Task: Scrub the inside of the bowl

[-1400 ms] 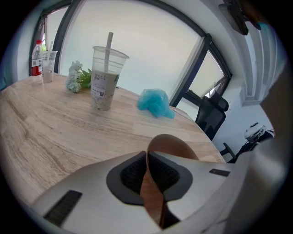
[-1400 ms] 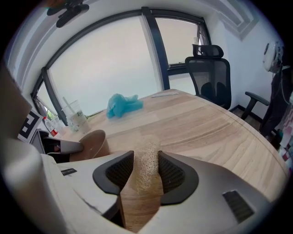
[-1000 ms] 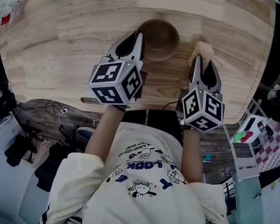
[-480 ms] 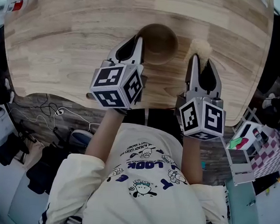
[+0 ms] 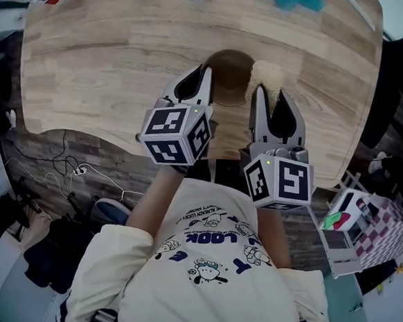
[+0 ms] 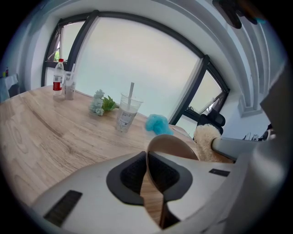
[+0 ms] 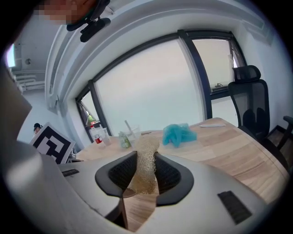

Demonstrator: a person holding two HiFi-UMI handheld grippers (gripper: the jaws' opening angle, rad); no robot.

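Observation:
A brown bowl is off the wooden table, tilted, with my left gripper shut on its near-left rim. In the left gripper view the thin rim runs between the pads and the bowl's opening faces right. My right gripper is shut on a tan loofah scrubber, whose end touches or nearly touches the bowl's right rim. Its jaws have just been closing a little on the loofah, which sticks up between the pads. The loofah shows beside the bowl.
At the table's far side stand a plastic cup with a straw, a red-labelled bottle, a small green ornament and a blue cloth. An office chair stands past the table's right end. The near table edge is under my wrists.
Both grippers have risen. The bowl has come up off the table in the left gripper, and the right gripper has carried the loofah left, up against the bowl's rim.

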